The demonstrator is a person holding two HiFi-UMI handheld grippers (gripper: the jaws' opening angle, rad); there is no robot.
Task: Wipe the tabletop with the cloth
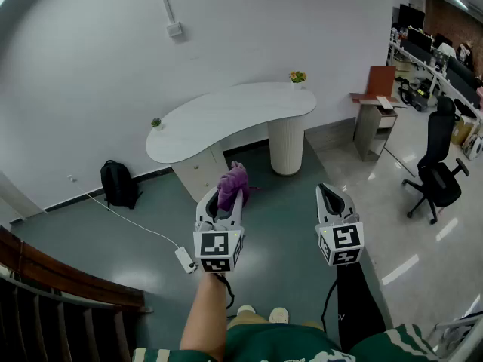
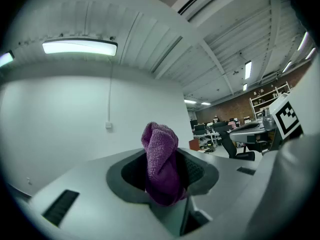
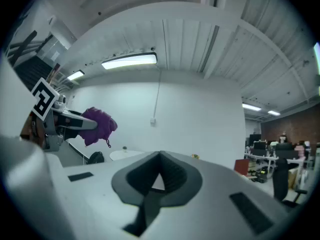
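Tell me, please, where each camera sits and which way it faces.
Head view: on the person's head, looking steeply down at the white table and floor; shows a forearm, the left gripper shut on the purple cloth, the right gripper.
Left gripper view: on the left gripper, facing the wall along jaws clamping the cloth; right gripper at right.
Right gripper view: on the right gripper, facing wall and table past shut, empty jaws.
Shared: head and right gripper views both show cloth and table.

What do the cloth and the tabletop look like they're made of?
The cloth: likely microfiber terry, matte purple; a fine looped nap shows. The tabletop: smooth white with no visible grain, maybe laminate or stone; too far to tell which.
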